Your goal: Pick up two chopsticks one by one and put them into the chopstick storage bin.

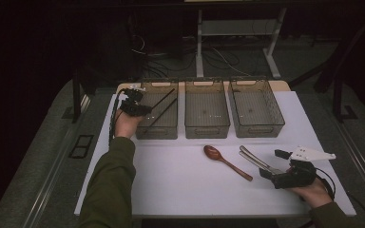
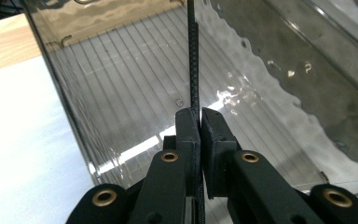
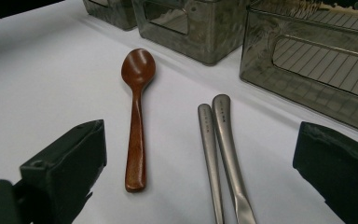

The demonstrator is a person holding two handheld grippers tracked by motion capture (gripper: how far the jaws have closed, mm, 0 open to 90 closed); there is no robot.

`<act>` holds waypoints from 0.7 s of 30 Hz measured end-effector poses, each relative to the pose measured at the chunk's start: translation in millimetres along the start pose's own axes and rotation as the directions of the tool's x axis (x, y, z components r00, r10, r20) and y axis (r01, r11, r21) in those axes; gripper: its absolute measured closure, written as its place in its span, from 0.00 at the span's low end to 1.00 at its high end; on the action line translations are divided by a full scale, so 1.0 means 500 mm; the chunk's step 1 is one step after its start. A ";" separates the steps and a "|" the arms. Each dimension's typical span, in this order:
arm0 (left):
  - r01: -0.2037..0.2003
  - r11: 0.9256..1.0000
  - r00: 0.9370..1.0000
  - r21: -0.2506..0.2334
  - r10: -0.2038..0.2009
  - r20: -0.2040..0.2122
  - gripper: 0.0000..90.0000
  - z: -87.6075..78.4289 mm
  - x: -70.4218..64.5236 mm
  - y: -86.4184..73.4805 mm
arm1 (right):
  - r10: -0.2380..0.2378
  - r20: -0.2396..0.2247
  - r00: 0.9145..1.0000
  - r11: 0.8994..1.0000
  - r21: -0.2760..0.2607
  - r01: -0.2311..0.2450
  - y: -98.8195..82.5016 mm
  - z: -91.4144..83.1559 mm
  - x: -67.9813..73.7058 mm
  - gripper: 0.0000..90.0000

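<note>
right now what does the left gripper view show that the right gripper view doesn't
Left gripper view: the left hand-held gripper shut on a thin black stick, inside a clear bin.
Right gripper view: a wooden spoon and metal tongs lying between the open jaws of the right hand-held gripper.
Both: the white tabletop and clear bins.

The high view looks forward and down over the whole tabletop (image 1: pixel 171 190). The right gripper view, low and close, shares the wooden spoon (image 1: pixel 225 161) (image 3: pixel 136 116); the left gripper view looks closely into a bin (image 2: pixel 121 93).
</note>
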State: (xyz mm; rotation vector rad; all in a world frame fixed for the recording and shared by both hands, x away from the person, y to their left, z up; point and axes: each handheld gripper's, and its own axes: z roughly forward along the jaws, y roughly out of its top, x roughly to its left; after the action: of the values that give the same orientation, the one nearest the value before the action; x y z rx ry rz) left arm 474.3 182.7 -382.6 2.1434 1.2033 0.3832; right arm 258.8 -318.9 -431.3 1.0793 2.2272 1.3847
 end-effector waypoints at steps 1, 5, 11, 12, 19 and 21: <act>0.001 1.000 1.000 0.002 -0.001 0.002 0.95 0.002 -0.001 0.000 | 0.000 0.000 1.000 1.000 0.000 0.000 0.000 0.000 0.000 0.02; 0.002 1.000 1.000 0.017 -0.002 0.009 0.95 0.008 -0.003 -0.001 | 0.000 0.002 1.000 1.000 -0.002 0.000 0.000 -0.001 -0.001 0.02; 0.013 1.000 1.000 0.027 -0.013 0.016 0.94 0.011 -0.002 -0.002 | 0.000 0.002 1.000 1.000 -0.002 0.000 0.000 -0.001 -0.001 0.02; 0.013 1.000 1.000 0.027 -0.014 0.017 0.94 0.010 -0.002 -0.002 | 0.000 0.002 1.000 1.000 -0.002 0.000 0.000 -0.001 -0.001 0.02; 0.002 1.000 1.000 -0.010 -0.001 0.015 0.82 0.002 -0.006 0.000 | -0.001 0.002 1.000 1.000 -0.001 0.001 0.000 -0.002 -0.001 0.02; 0.017 0.999 1.000 -0.034 -0.016 0.027 0.78 -0.005 -0.009 0.001 | 0.001 0.002 1.000 1.000 -0.004 -0.001 0.000 -0.002 -0.001 0.02</act>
State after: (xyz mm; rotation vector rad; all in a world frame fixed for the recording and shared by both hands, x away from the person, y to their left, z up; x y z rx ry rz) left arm 470.8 179.7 -379.8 2.1021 1.1901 0.3646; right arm 258.6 -319.9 -430.9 1.0800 2.2220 1.3876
